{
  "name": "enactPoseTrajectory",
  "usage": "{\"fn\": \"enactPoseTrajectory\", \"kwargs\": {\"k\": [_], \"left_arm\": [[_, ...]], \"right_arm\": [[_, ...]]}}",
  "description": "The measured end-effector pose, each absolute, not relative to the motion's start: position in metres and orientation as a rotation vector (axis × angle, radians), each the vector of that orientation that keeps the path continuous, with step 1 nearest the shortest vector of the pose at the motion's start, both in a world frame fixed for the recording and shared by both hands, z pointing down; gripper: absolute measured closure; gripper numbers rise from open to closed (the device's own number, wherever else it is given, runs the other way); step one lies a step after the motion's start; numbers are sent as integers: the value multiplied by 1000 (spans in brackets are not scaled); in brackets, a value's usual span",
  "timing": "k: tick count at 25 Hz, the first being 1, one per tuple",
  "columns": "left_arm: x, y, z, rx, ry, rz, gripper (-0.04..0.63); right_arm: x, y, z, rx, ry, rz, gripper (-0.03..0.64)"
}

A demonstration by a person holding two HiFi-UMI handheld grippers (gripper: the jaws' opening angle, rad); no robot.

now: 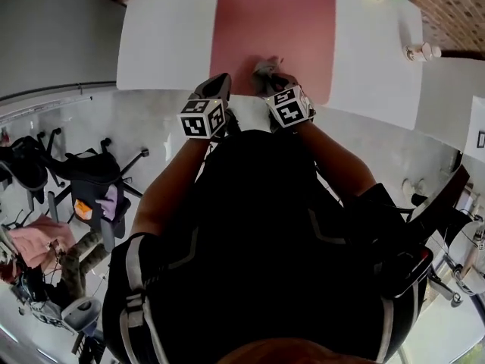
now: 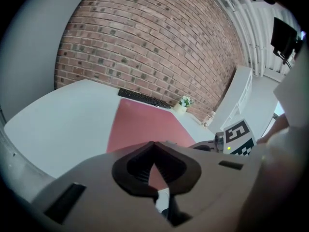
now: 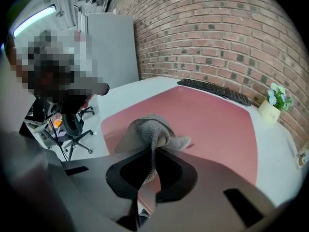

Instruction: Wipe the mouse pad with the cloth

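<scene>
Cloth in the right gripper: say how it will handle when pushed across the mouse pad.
Probably floppy: the cloth slumps in soft folds at the right gripper, pinched by one fold. It looks knitted and light, so pushed across the mouse pad it would likely bunch up; dragging should spread it.

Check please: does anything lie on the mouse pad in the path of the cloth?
Nothing visible does. The right gripper holds the cloth by the mouse pad's near edge; the pad ahead is bare. The keyboard lies at its far edge.
</scene>
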State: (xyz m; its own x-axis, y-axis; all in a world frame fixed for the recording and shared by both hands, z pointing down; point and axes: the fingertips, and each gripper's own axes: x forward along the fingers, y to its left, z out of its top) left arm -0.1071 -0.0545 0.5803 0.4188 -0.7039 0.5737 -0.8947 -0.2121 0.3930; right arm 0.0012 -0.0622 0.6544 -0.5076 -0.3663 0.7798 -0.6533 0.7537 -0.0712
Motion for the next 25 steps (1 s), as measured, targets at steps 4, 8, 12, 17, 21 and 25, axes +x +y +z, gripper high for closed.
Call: {"fn": "enactPoseTrajectory", "kwargs": {"k": [4, 8, 12, 17, 21, 25], "left_arm": [[-89, -59, 581, 2024, -1304, 373, 592], [-72, -64, 582, 2053, -1259, 388, 592], [-54, -70, 580, 2097, -1214, 407, 592], [-39, -72, 579, 2135, -1174, 429, 592], [-30, -74, 581, 2151, -1148, 445, 592], [-26, -74, 582, 2169, -1118, 460, 592]], "right_arm": [[26, -62, 655, 815, -2132, 473, 586], [51, -62, 657, 865, -2100, 498, 586], [75, -62, 659, 918, -2069, 525, 586], [104, -58, 661, 980, -2033, 554, 586], [129, -55, 661, 1038, -1999, 573, 586], [158, -53, 663, 1110, -1951, 588, 586]]}}
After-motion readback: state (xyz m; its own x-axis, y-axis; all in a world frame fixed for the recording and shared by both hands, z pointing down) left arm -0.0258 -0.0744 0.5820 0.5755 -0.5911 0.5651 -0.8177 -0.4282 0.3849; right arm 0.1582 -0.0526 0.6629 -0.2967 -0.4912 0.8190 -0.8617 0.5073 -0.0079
